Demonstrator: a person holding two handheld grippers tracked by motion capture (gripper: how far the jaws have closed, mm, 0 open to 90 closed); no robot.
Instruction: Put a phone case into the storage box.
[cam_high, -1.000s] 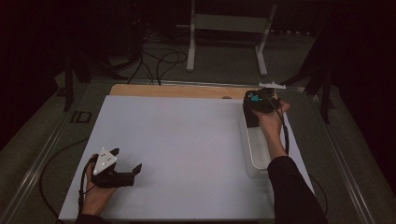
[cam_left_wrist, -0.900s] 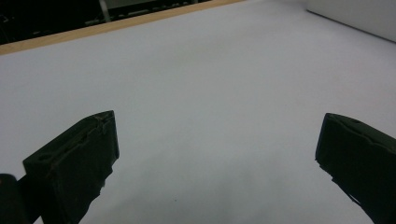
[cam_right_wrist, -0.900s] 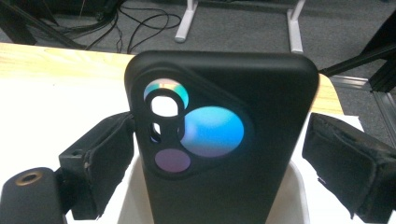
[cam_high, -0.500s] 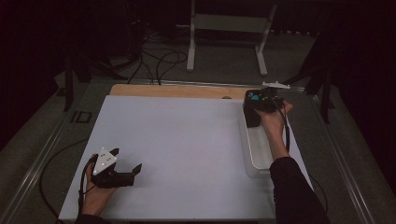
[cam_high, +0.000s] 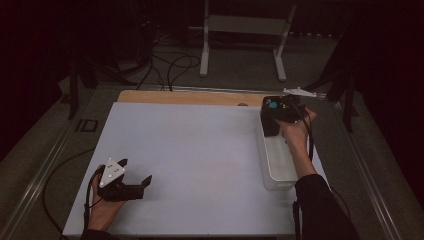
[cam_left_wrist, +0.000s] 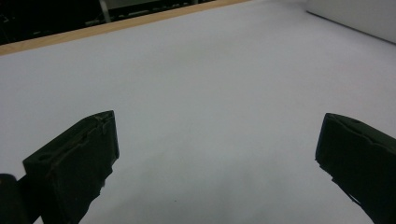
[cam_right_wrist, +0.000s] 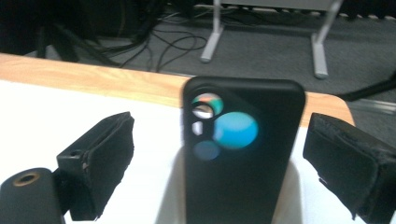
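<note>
A black phone (cam_right_wrist: 243, 158), its back with round lenses turned to the camera, stands upright between the jaws of my right gripper (cam_right_wrist: 224, 163). The jaws are wide apart, with a gap on each side of the phone. From above, the phone (cam_high: 269, 125) stands at the far end of a clear bin (cam_high: 280, 172), with my right gripper (cam_high: 286, 111) just behind it. My left gripper (cam_high: 131, 181) rests low on the white mat near the front left. Its view shows my left gripper (cam_left_wrist: 217, 158) open with nothing between the jaws.
The white mat (cam_high: 200, 150) covers most of the table, with a wooden strip (cam_high: 190, 97) along its far edge. The bin's wall (cam_left_wrist: 359, 16) sits far off in the left gripper view. Cables (cam_high: 170, 65) and a metal stand (cam_high: 245, 45) lie on the floor beyond.
Almost nothing: the right hand has edged very slightly to the right at the phone. The left gripper has stayed where it was.
</note>
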